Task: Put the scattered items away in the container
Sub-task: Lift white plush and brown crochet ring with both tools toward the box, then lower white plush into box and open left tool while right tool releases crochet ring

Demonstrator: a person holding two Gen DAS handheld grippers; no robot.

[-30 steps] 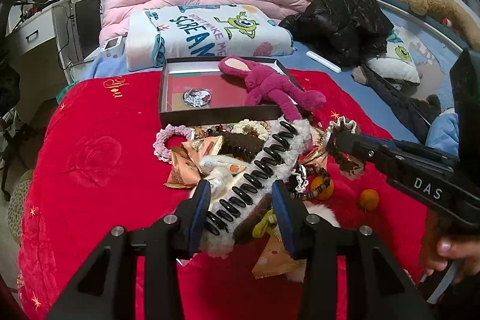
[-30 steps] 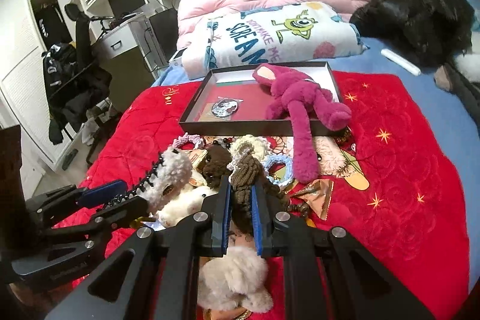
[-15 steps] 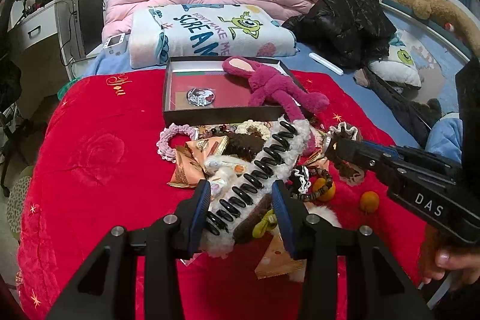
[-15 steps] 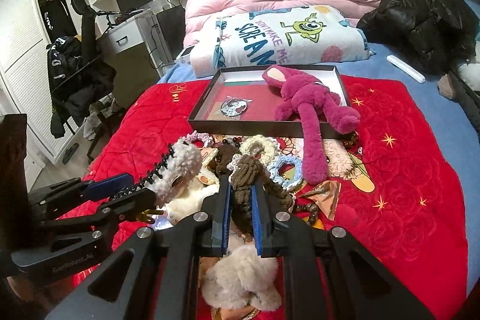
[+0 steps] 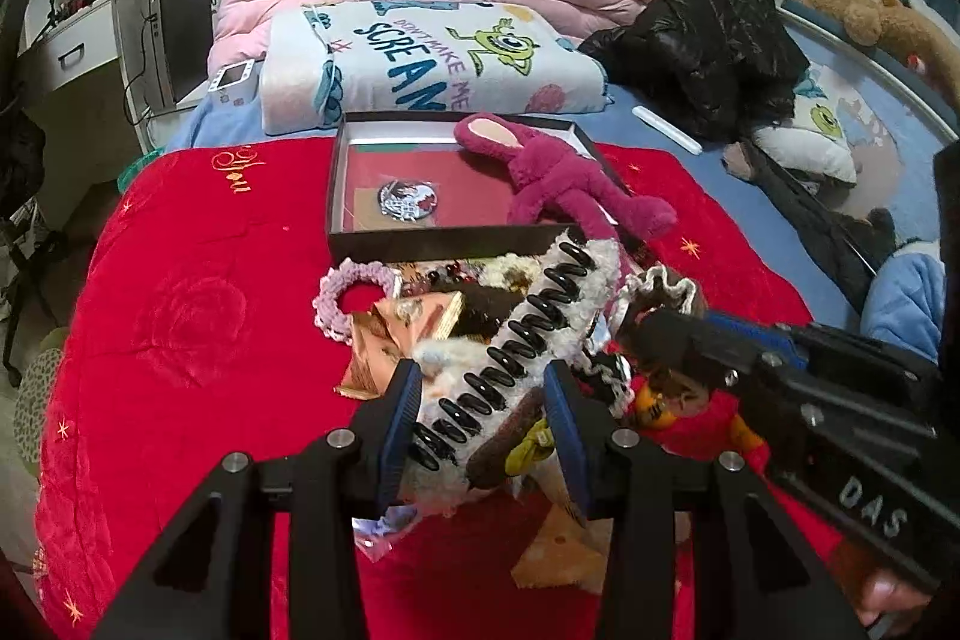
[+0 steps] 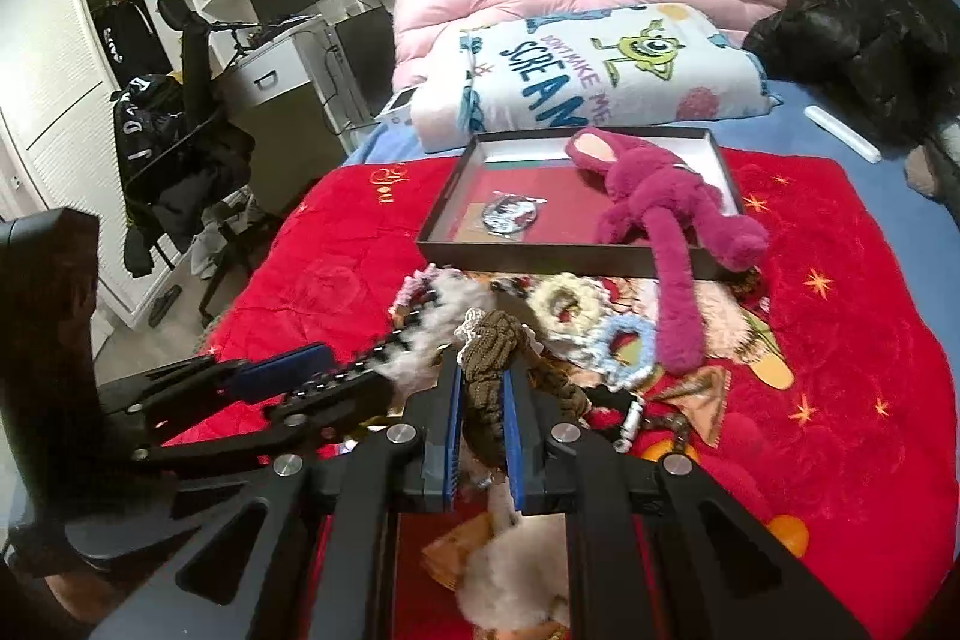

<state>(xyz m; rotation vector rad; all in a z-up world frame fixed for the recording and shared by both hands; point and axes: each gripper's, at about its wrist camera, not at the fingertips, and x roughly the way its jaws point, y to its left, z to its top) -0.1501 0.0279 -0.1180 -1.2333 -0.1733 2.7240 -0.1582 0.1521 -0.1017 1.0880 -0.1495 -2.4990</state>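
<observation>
Red blanket (image 5: 180, 292) carries my tray (image 5: 444, 239), holding a badge (image 5: 408, 200) and a plush's (image 5: 558, 172) upper half. Left fingers (image 5: 483, 403) grip a fuzzy clip (image 5: 540, 316); right fingers (image 6: 480, 403) pinch a brown scrunchie (image 6: 489, 346), nudged slightly nearer the tray than before.

Plush toy (image 5: 558, 172) lies in tray (image 5: 444, 241), behind scattered accessories (image 5: 420, 316).

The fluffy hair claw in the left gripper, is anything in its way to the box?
The fluffy hair claw is gripped by the left gripper. Only low scattered items lie before the box; the pink plush takes up its right side, the left looks free.
</observation>
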